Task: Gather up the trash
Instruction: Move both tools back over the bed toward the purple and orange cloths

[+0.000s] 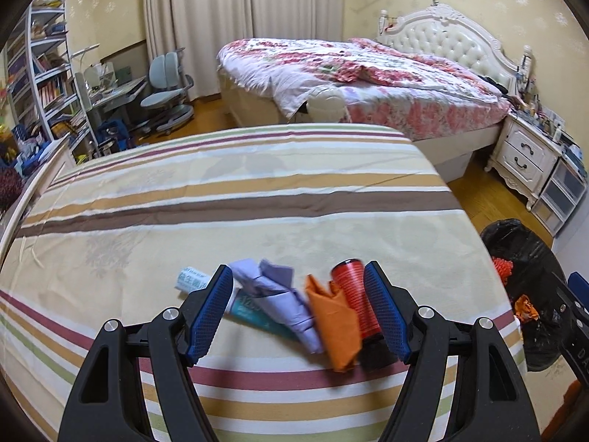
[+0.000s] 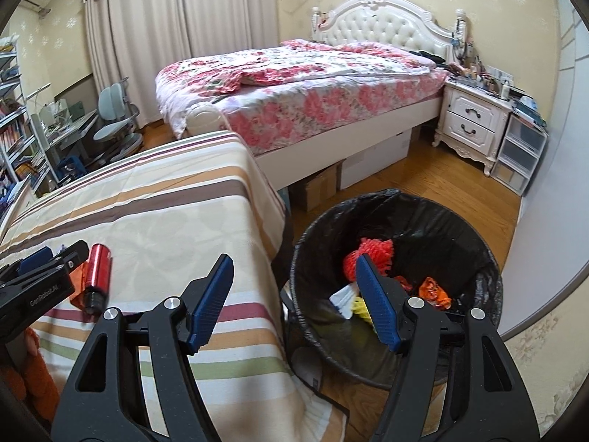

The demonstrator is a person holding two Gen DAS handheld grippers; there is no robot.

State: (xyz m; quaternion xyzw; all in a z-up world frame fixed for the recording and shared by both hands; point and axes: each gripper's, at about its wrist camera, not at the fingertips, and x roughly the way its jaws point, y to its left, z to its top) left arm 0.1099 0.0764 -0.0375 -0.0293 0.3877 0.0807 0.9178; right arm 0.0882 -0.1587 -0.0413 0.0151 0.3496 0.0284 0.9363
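Left gripper (image 1: pixel 299 307) spread wide over the trash pile, nothing pinched yet.

Between its fingers on the striped cloth (image 1: pixel 221 199) lie lilac paper (image 1: pixel 272 294), orange paper (image 1: pixel 333 326) and a red cylinder (image 1: pixel 355 294) — pick one piece, centre it, close squarely. Right gripper (image 2: pixel 294 302) hangs released and empty at the edge of the black-lined bin (image 2: pixel 460 243) — keep it clear of the drop path.

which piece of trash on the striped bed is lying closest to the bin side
The red ribbed cylinder with the black end. It lies at the right end of the row, next to the orange paper; the lilac paper and the white-and-teal tube lie farther left.
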